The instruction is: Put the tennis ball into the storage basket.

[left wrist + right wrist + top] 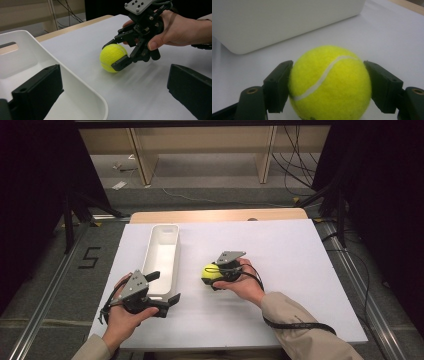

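White tabletop [280, 270] over a wooden board, dark surrounds. Left: white bin [162, 255], left claw [162, 290] at its near end, jaws wide apart straddling the bin wall, gripping nothing. Right of the bin: yellow tennis ball [209, 273] on the tabletop, right claw [328, 86] clamped on both its sides.

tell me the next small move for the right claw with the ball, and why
Probably a short lift straight up. The right claw is shut on the tennis ball, a pad pressed against each side, yet the ball seems to rest on the white table. The white bin stands just beside it with a raised wall, so the ball likely needs height before it is carried across.
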### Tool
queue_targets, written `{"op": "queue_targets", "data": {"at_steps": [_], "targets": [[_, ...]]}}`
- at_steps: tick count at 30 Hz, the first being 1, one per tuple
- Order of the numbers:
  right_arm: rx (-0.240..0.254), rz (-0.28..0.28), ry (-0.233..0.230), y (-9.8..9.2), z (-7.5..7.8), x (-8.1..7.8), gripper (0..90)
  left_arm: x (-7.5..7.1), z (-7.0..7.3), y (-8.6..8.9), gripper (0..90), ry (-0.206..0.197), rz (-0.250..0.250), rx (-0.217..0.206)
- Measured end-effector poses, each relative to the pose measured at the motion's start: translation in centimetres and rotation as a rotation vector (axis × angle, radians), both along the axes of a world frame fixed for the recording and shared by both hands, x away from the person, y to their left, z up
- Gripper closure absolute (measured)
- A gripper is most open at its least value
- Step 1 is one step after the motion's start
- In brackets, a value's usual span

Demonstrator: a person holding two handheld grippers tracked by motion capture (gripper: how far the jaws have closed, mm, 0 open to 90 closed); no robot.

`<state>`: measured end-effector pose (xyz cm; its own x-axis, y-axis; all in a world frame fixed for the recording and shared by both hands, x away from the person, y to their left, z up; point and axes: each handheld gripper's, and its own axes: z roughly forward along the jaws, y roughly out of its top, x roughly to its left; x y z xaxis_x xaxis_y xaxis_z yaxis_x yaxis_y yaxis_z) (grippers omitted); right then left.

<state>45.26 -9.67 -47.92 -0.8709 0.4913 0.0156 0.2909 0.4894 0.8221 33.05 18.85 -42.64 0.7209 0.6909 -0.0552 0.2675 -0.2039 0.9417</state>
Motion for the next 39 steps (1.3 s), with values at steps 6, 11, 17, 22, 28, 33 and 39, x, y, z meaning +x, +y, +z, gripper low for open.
{"op": "queue_targets", "data": {"at_steps": [6, 11, 17, 22, 28, 33, 39], "targets": [[0.023, -0.003, -0.014, -0.1, 0.6, 0.0, 27.4, 0.0, 0.0, 0.0, 0.0, 0.000, 0.001, -0.002], [0.042, -0.001, -0.013, -0.2, 1.0, -0.1, 27.5, 0.0, 0.0, 0.0, 0.0, 0.001, 0.001, 0.000], [0.053, -0.004, -0.020, -0.3, 1.4, -0.1, 27.5, 0.0, 0.0, 0.0, 0.0, 0.001, -0.001, 0.000], [0.057, -0.002, -0.022, -0.3, 1.5, -0.1, 27.5, 0.0, 0.0, 0.1, 0.0, 0.001, 0.001, -0.001], [0.069, -0.006, -0.025, -0.4, 1.8, -0.1, 27.5, 0.0, 0.0, 0.1, 0.0, 0.000, 0.000, 0.000], [0.075, -0.008, -0.032, -0.5, 2.1, 0.0, 27.5, 0.0, 0.0, 0.0, 0.0, 0.002, -0.002, -0.001], [0.084, -0.010, -0.038, -0.5, 2.4, 0.0, 27.5, 0.0, 0.0, 0.0, 0.0, 0.002, 0.000, 0.000]]}}
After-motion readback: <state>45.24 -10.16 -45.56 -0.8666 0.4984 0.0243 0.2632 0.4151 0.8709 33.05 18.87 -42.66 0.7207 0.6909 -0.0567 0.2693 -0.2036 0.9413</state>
